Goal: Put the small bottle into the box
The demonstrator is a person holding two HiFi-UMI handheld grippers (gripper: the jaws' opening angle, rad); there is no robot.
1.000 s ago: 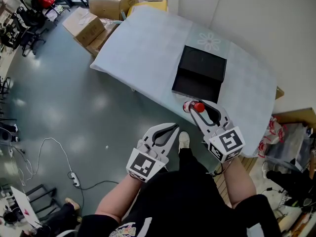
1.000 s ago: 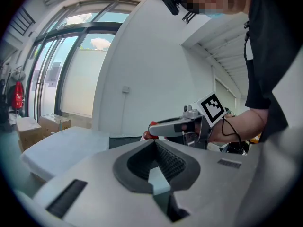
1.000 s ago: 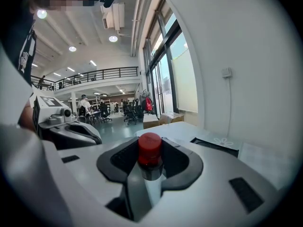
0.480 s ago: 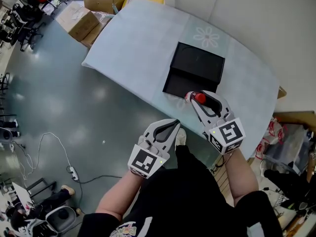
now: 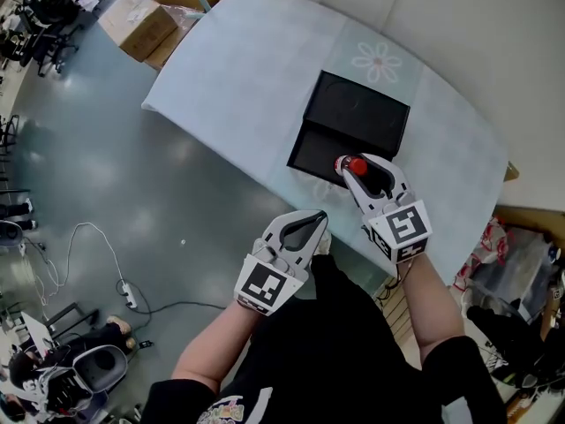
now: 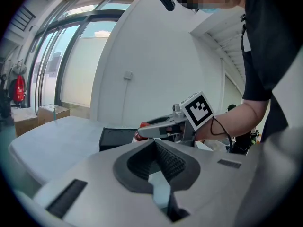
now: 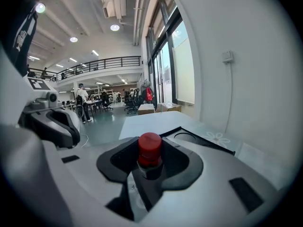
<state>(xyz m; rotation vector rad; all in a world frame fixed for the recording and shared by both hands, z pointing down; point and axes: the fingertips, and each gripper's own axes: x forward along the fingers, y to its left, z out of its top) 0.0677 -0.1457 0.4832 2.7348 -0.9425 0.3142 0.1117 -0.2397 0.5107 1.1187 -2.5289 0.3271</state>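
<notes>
The small bottle with the round red screw cap (image 7: 149, 149) is pinched in the right gripper (image 5: 359, 170). The grip sits just below the cap, which stands proud of the pads. Most of the body is hidden between them, though what shows looks pale or clear. I judge it light and stiff, probably with a smooth, rounded wall that could twist or slip under a loose hold. The neck under the cap, where the grip now sits, seems the safest place to hold it. It doesn't look fragile, but a drop could send it rolling.

In the head view the bottle hangs over the near edge of the open, shallow black rectangular box (image 5: 359, 113), not yet inside it. The box rests on the desk, which is covered by a pale blue cloth with a flower print (image 5: 256, 60). The left gripper (image 5: 311, 225) is held off the desk's near side over the floor, its jaws pressed together on nothing.
</notes>
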